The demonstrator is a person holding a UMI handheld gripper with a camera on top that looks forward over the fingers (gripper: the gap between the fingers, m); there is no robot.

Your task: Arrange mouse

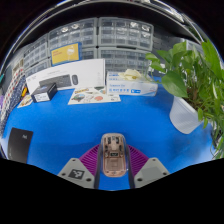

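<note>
A translucent beige mouse (113, 153) with visible inner parts lies lengthwise between my fingers, its nose pointing away over the blue table surface (70, 125). My gripper (113, 166) is shut on the mouse. The purple pads (92, 158) press against both of its sides, with no gap showing. The rear end of the mouse is hidden below the fingers. I cannot tell whether the mouse rests on the blue surface or hangs just above it.
Beyond the fingers stand a long white box (65, 75), a small black box (45, 92), flat printed cards (93, 95) and a white-blue box (132, 86). A leafy plant (195, 65) in a white pot (185, 115) is at right, a black object (18, 145) at left. Drawer racks (100, 40) line the back.
</note>
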